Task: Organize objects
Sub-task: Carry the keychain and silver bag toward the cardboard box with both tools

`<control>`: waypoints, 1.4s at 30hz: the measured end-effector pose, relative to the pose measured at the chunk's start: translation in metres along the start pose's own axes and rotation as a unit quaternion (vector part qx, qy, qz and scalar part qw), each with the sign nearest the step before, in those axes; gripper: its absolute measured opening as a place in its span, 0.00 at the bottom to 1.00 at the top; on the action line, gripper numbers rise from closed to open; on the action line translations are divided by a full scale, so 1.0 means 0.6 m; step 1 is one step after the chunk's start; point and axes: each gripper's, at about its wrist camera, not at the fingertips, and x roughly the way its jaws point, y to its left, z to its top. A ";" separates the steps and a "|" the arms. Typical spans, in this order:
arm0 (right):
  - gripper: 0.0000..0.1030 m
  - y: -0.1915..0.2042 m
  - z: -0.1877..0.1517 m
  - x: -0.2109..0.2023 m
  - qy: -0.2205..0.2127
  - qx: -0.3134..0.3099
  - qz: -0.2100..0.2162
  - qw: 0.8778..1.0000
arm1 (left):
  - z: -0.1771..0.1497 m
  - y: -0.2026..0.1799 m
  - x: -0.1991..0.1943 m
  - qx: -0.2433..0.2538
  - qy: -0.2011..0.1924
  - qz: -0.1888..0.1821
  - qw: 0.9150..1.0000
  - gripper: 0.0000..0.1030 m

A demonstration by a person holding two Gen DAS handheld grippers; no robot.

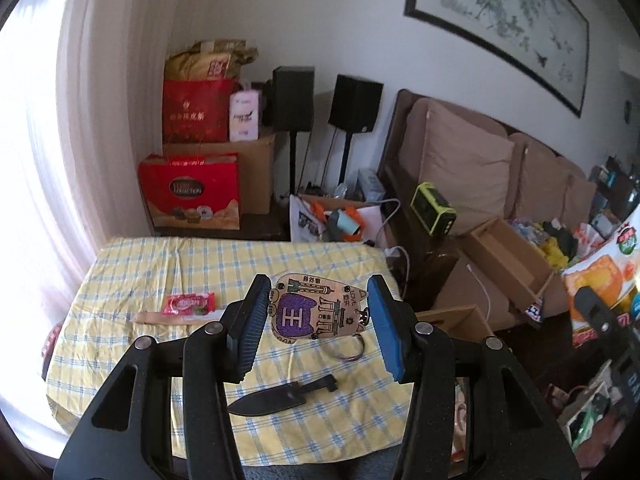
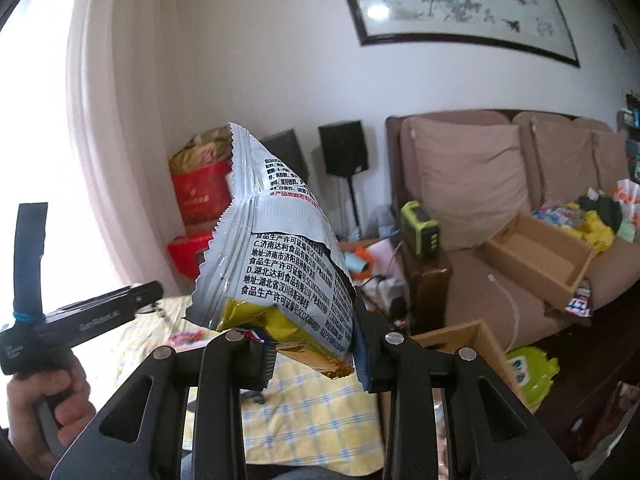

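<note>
A flat wooden key tag [image 1: 316, 312] with a purple cat shape sits between the blue pads of my left gripper [image 1: 318, 300], which is shut on it above the table. Its key ring [image 1: 348, 350] dangles below. My right gripper [image 2: 316, 356] is shut on the lower end of a silver and yellow snack packet [image 2: 276, 248], held upright in the air. In the right wrist view, the left gripper [image 2: 148, 294] shows side-on at the left, gripped by a hand [image 2: 44, 412].
On the yellow checked tablecloth [image 1: 160, 264] lie a black knife [image 1: 280, 394], a red candy packet [image 1: 190, 304] and sleeved chopsticks [image 1: 168, 317]. To the right stand open cardboard boxes [image 2: 540, 256] and a cluttered brown sofa [image 2: 472, 184]. Red gift bags [image 1: 192, 188] and speakers [image 1: 354, 100] stand behind.
</note>
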 end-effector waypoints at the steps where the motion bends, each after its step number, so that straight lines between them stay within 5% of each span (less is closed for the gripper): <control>1: 0.30 -0.012 0.006 -0.011 -0.003 0.001 -0.007 1.000 | 0.001 -0.007 -0.005 0.003 -0.002 -0.002 1.000 0.45; 9: 0.30 -0.083 0.045 -0.101 -0.030 -0.010 -0.060 0.998 | 0.011 -0.105 -0.019 0.030 -0.003 -0.039 0.999 0.45; 15: 0.30 -0.126 0.019 -0.125 -0.016 -0.045 -0.111 0.993 | -0.012 -0.208 -0.012 0.068 0.009 -0.070 0.995 0.45; 23: 0.30 -0.212 -0.089 -0.064 0.048 -0.001 -0.119 0.992 | -0.074 -0.312 0.014 0.125 0.032 -0.076 0.989 0.45; 42: 0.30 -0.324 -0.210 0.051 0.136 0.037 -0.154 0.978 | -0.205 -0.449 0.124 0.211 0.073 -0.063 0.973 0.45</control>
